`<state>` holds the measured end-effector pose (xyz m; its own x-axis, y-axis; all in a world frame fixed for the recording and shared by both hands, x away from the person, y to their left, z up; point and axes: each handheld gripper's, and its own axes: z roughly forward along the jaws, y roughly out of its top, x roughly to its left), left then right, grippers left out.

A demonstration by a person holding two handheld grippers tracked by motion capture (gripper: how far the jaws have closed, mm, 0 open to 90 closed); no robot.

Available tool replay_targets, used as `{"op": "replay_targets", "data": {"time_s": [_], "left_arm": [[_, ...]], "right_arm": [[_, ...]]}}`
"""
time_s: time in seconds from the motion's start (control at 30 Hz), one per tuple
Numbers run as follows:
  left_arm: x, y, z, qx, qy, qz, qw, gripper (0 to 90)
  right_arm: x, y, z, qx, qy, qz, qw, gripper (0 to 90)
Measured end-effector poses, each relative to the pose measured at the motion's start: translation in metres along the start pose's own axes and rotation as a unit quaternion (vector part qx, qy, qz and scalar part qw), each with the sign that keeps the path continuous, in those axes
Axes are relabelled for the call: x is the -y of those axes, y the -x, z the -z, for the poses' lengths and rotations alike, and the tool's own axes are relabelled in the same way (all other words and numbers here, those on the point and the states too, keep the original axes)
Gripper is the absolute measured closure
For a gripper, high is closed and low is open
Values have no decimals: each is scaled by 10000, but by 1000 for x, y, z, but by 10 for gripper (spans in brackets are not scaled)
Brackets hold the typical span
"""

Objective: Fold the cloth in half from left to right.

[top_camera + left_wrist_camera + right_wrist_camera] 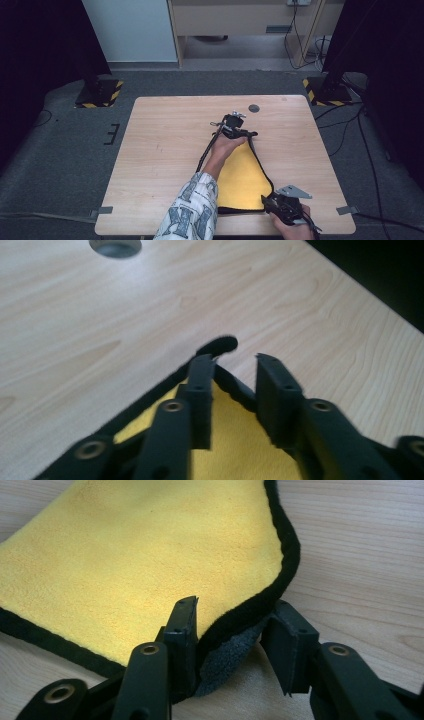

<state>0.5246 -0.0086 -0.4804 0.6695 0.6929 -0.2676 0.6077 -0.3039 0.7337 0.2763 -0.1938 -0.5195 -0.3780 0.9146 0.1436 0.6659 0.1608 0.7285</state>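
Cloth (243,181) lies flat on the table (165,150), both corners between parted jaws of your left gripper (235,365) and right gripper (231,617); lifting away carelessly could snag and rumple it.

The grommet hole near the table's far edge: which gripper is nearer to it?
Left. The left gripper sits at the cloth's far corner, just short of the hole. The right gripper is at the cloth's near corner, by the table's near edge.

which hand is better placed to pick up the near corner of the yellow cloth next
Right. The right tongs stand open around the near corner of the yellow cloth; the left tongs are at its far corner.
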Motion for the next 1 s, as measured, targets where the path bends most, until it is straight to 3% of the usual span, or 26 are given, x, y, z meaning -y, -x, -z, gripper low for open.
{"op": "replay_targets", "data": {"time_s": [0.23, 0.5, 0.77, 1.0], "left_arm": [[-3, 2, 9, -176, 97, -320, 9993, 577], [-2, 7, 33, -385, 38, -844, 9957, 500], [6, 7, 60, -485, 132, -977, 9939, 446], [18, 10, 82, -585, 151, -995, 9932, 328]], "right_arm": [[0, 0, 1, -147, -168, -130, 9997, 469], [-8, 1, 6, -227, -30, 55, 9997, 306], [-22, 7, 13, -299, 139, 251, 9991, 193], [-43, 17, 1, -449, 233, 353, 9981, 136]]}}
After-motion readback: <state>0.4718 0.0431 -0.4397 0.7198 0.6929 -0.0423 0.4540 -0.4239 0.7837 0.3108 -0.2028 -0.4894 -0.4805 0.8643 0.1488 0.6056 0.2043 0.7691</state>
